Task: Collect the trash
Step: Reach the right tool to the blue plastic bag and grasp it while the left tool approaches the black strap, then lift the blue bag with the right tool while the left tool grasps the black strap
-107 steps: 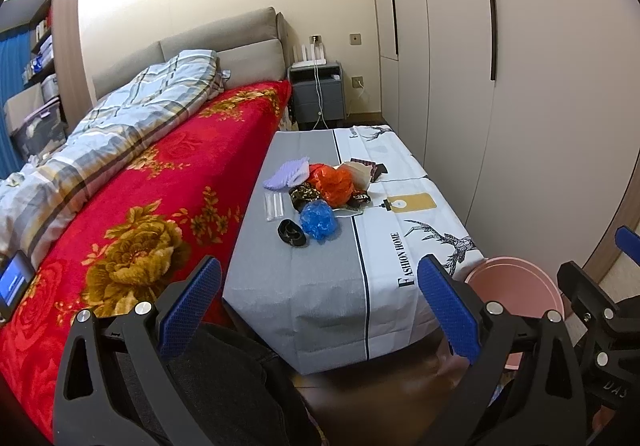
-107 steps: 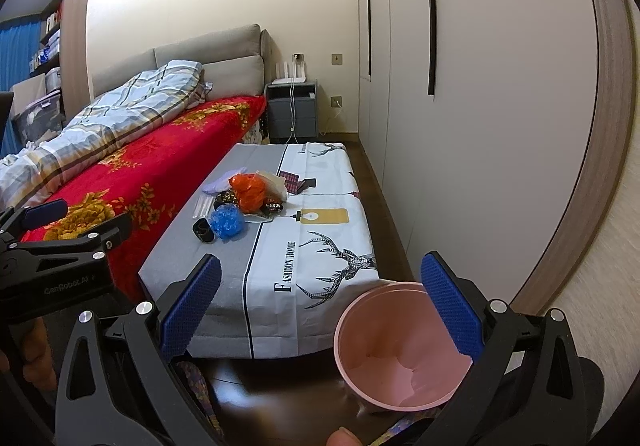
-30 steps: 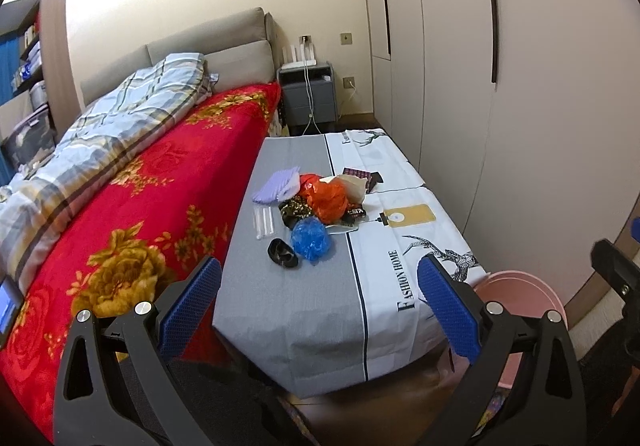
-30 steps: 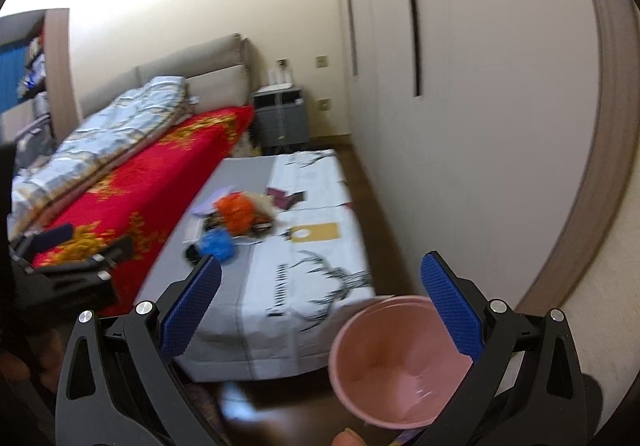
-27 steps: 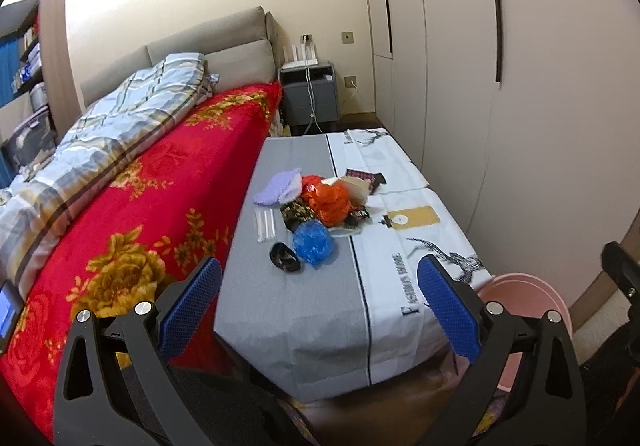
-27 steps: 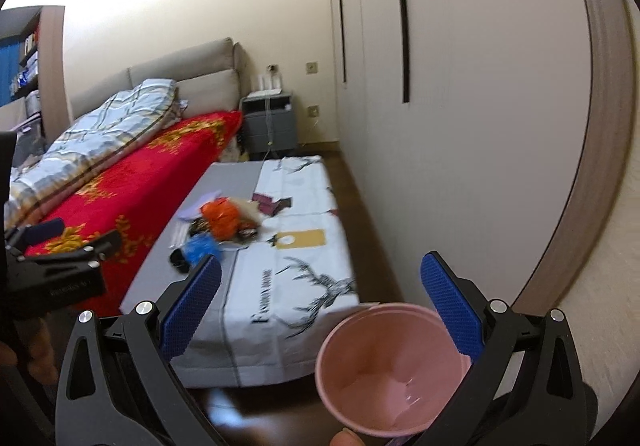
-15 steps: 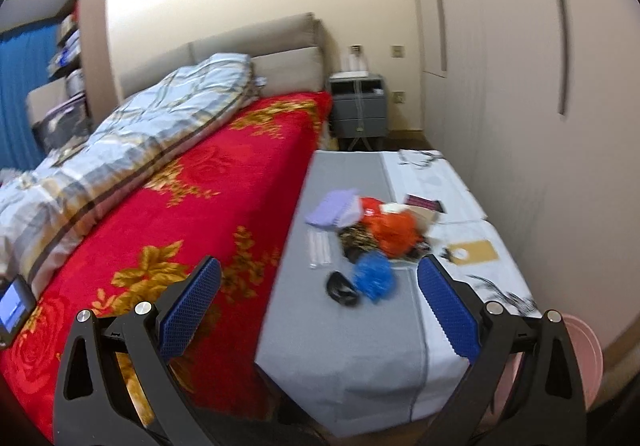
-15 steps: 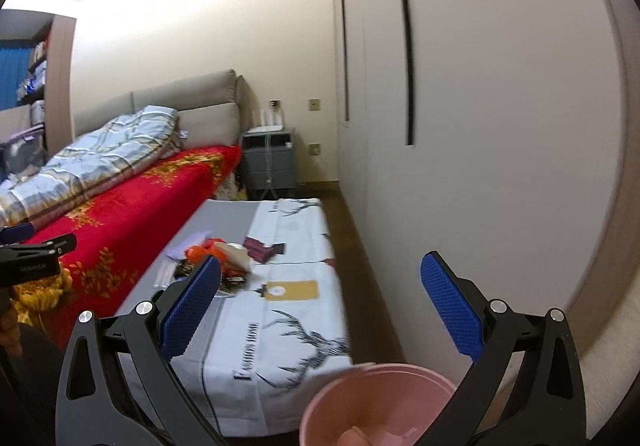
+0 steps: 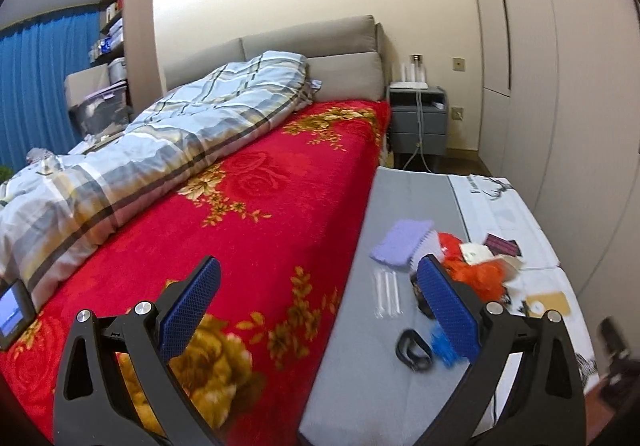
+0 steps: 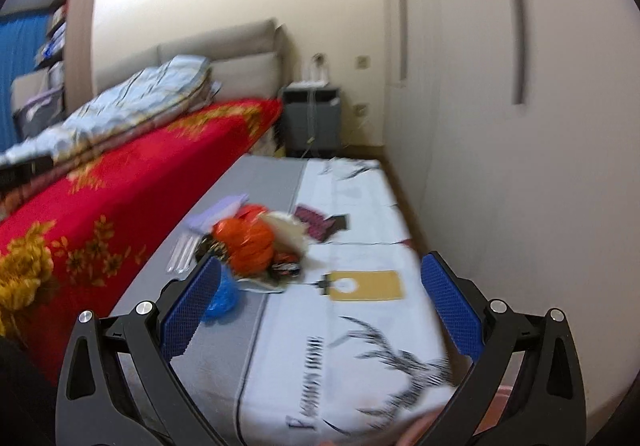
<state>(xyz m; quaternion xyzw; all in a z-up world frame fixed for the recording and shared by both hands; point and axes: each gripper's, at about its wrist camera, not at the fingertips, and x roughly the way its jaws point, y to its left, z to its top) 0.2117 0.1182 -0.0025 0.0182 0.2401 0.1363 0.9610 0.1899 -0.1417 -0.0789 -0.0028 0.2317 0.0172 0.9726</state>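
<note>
Pink bin gone; trash pile (image 10: 256, 246) nearer

Trash pile (image 10: 256, 246) – orange bag, blue bag, wrappers, black bit – sits mid-table (image 10: 352, 326), loose, untouched.

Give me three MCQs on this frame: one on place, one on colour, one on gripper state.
1. Where does the trash pile lie?
A. on the red bedspread
B. on the cloth-covered bench beside the bed
C. on the nightstand

2. What colour is the crumpled bag at the middle of the pile?
A. orange
B. green
C. white

3. How do the two grippers stand?
A. both shut on trash
B. left shut, right open
C. both open and empty

Key: 1 B, the pile sits on the grey and white cloth. 2 A, it is bright orange in both views. 3 C, left gripper and right gripper show wide gaps with nothing between the pads.
</note>
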